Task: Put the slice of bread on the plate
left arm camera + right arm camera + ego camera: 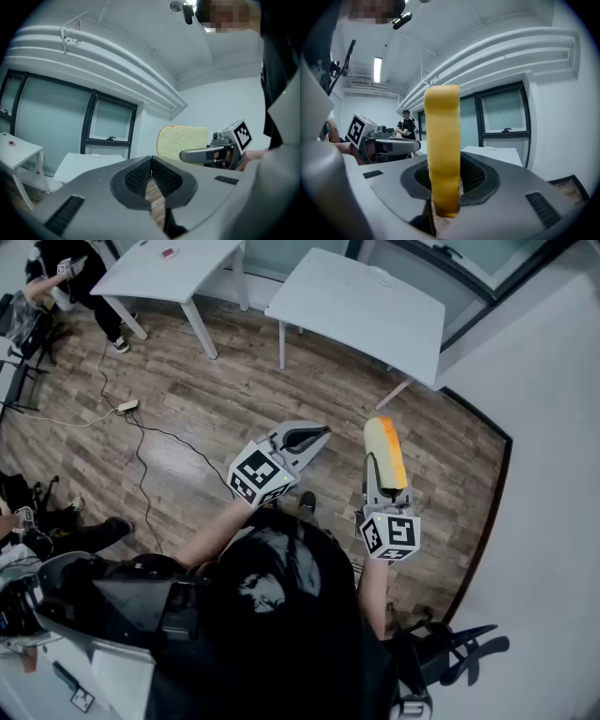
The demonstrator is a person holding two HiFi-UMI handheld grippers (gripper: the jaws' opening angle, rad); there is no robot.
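Observation:
My right gripper (381, 463) is shut on a slice of bread (385, 450) and holds it on edge, out in the air above the wooden floor. In the right gripper view the yellow crust edge of the bread (442, 145) stands upright between the jaws. The left gripper view shows the bread's pale face (183, 139) with the right gripper (206, 153) beside it. My left gripper (317, 435) hangs just left of the right one, shut with nothing in it (151, 161). A pale round plate (381, 277) lies on the white table (356, 315) ahead.
A second white table (169, 268) stands at the far left with a person (70, 277) beside it. A cable and power strip (127, 407) lie on the floor. An office chair (450, 643) is behind me at the right, next to the white wall.

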